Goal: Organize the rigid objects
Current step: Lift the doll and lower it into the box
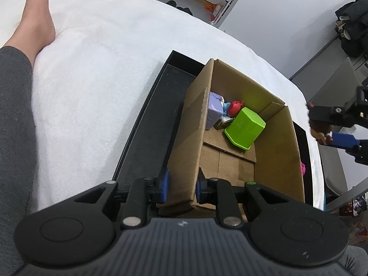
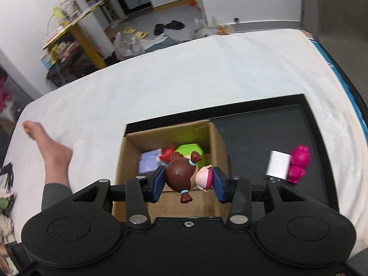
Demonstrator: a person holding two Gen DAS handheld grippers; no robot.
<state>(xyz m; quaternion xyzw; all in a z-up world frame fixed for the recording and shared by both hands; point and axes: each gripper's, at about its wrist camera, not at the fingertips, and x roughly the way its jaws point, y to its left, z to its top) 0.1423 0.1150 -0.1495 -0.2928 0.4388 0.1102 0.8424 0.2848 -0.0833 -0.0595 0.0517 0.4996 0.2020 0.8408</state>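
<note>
My left gripper (image 1: pixel 181 187) is shut on the near left wall of an open cardboard box (image 1: pixel 195 138), one blue pad on each side. The box stands in a black tray (image 1: pixel 149 124) and holds a green cup (image 1: pixel 245 127), a lilac block (image 1: pixel 215 112) and a red toy (image 1: pixel 235 108). My right gripper (image 2: pixel 188 182) is shut on a brown-haired doll (image 2: pixel 184 174), held over the box's (image 2: pixel 216 138) near edge. That gripper also shows at the right edge of the left wrist view (image 1: pixel 331 126).
In the tray (image 2: pixel 264 124), right of the box, lie a white block (image 2: pixel 278 164) and a pink figure (image 2: pixel 297 163). The tray rests on a white bed (image 2: pixel 184 76). A person's bare foot (image 2: pixel 49 147) lies to the left. Cluttered floor and shelves lie beyond the bed.
</note>
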